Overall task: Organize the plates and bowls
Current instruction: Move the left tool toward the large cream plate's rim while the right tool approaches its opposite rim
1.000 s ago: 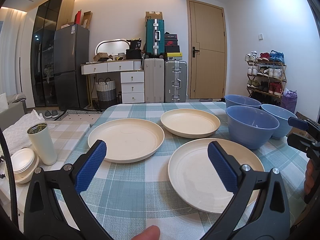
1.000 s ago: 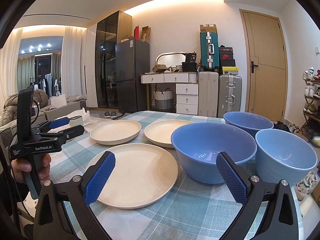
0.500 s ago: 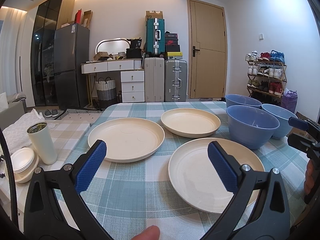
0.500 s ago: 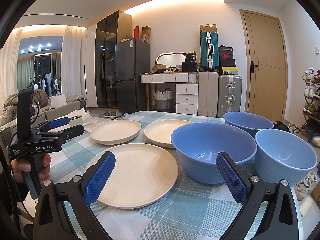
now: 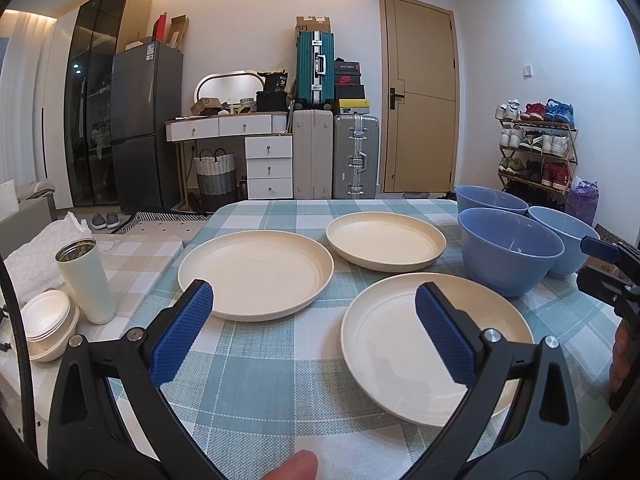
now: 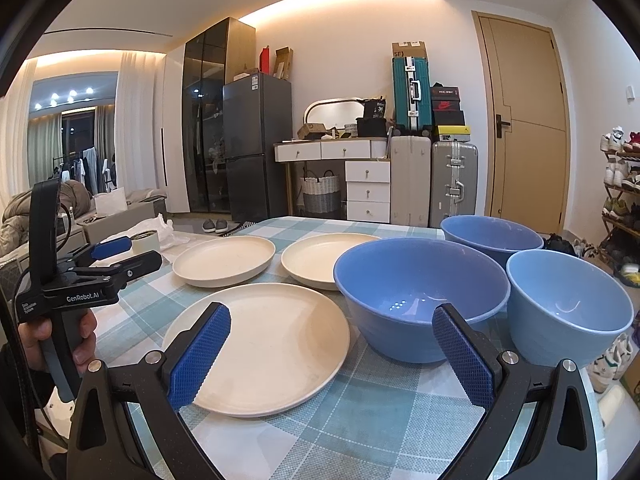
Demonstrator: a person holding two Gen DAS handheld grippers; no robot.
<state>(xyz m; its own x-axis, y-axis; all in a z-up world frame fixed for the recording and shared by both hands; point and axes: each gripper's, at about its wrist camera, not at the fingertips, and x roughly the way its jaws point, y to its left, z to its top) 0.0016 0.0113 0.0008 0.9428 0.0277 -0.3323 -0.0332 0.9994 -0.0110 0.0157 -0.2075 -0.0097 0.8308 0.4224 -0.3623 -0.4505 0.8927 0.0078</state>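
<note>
Three cream plates lie apart on the checked tablecloth: a near one [image 5: 404, 344] [image 6: 272, 344], a far left one [image 5: 256, 272] [image 6: 224, 260] and a far middle one [image 5: 386, 244] [image 6: 316, 258]. Three blue bowls stand upright at the right: a near one [image 5: 508, 252] [image 6: 416, 296], a far one [image 5: 490, 200] [image 6: 490, 236] and a paler right one [image 5: 564, 236] [image 6: 568, 308]. My left gripper [image 5: 312, 336] is open and empty above the table's near edge. My right gripper [image 6: 332, 356] is open and empty, facing the near plate and near bowl.
A white tumbler [image 5: 86, 280] and stacked small white bowls [image 5: 48, 320] sit on a lower surface left of the table. The table's far edge [image 5: 336, 202] faces suitcases, drawers and a door. A shoe rack [image 5: 536, 148] stands at the right.
</note>
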